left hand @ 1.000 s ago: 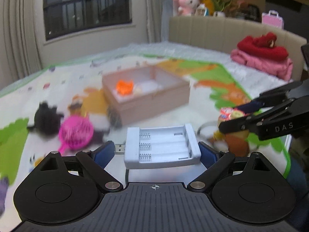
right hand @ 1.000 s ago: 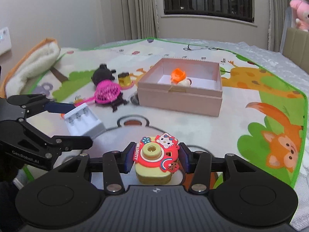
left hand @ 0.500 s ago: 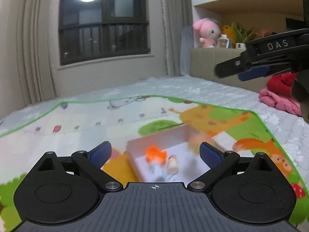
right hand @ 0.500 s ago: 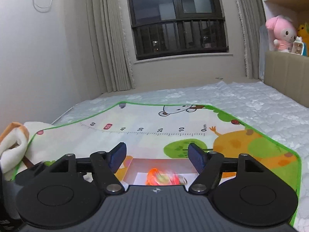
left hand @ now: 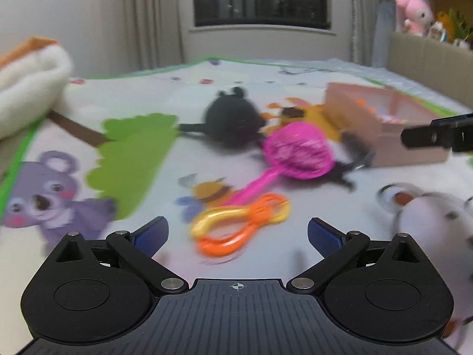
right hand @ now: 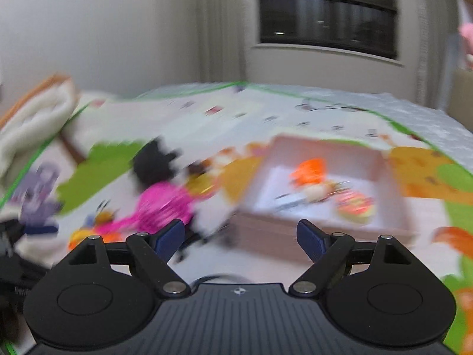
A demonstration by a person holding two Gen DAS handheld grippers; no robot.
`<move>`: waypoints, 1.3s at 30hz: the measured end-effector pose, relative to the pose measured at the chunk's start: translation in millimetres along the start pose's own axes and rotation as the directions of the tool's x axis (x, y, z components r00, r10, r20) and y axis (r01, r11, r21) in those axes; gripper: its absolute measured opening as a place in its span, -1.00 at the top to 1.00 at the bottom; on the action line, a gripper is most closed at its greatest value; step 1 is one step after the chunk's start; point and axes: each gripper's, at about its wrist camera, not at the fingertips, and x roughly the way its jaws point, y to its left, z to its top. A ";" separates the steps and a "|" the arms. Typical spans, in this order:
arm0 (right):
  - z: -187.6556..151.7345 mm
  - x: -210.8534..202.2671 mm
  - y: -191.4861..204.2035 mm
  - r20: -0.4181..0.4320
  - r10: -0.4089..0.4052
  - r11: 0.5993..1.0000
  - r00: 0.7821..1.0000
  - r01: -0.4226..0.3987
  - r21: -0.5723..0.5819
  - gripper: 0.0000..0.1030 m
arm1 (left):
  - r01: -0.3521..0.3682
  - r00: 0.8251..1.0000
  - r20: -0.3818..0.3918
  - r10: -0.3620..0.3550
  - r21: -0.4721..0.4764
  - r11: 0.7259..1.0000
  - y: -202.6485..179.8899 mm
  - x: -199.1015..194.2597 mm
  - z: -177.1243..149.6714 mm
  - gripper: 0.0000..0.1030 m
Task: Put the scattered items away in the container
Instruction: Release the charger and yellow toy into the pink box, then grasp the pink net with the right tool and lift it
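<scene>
1. Fingers of my left gripper (left hand: 238,232) stand wide apart with nothing between them, their blue pads at the lower left and lower right of the left wrist view.
2. Just ahead of that gap, in the lower middle of the frame, lie orange and yellow scissors (left hand: 239,224) flat on the play mat (left hand: 127,145).
3. Above them a pink round toy with a handle (left hand: 295,153) stretches from the middle of the frame down toward the scissors; its handle end comes close to them, but blur hides whether they touch.
4. A black plush toy (left hand: 233,121) sits just above the pink one, upper middle of the frame.
5. The pink box (left hand: 381,136) stands at the right of the frame, open on top; the tip of my right gripper shows dark against its near right corner.
6. A white blanket (left hand: 29,82) is bunched at the upper left edge.
7. My right gripper (right hand: 241,236) is also spread open and empty, at the bottom of the right wrist view.
8. In that view the box (right hand: 322,227) fills the middle right, just beyond my fingers, with an orange toy (right hand: 310,173) and a red and yellow toy (right hand: 356,205) inside, along with something pale I cannot make out through the blur.
9. The pink toy and black plush lie left of the box, middle left of the frame.
</scene>
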 end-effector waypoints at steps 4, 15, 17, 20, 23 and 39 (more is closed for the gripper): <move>-0.8 18.8 50.6 0.004 0.022 0.992 1.000 -0.021 -0.128 -0.61 | 0.047 0.999 -0.015 -0.048 -0.053 0.997 8.6 0.9 -11.2 -1.00; 27.9 105.4 78.1 -0.063 -0.026 0.999 0.998 0.024 -0.040 -0.56 | 0.072 0.997 0.039 -0.070 -0.065 0.995 9.7 1.3 -18.3 -1.00; 25.8 106.1 79.1 -0.086 -0.013 0.999 0.996 0.008 -0.051 -0.23 | 0.101 0.994 0.045 -0.098 -0.077 0.992 13.3 0.3 -18.9 -1.00; 22.8 85.8 77.0 -0.038 -0.030 0.998 0.999 0.028 -0.064 -0.21 | 0.114 0.993 0.044 -0.110 -0.101 0.988 17.3 0.4 -18.7 -1.00; 20.8 51.9 61.8 -0.007 -0.034 0.999 0.999 0.033 -0.033 -0.20 | 0.107 0.994 0.044 -0.103 -0.102 0.989 16.9 0.6 -18.8 -1.00; -84.6 -72.5 -1.9 -0.051 -0.038 0.992 0.998 0.043 0.115 -0.19 | 0.090 0.991 -0.102 -0.086 0.035 0.995 8.2 34.1 17.9 -1.00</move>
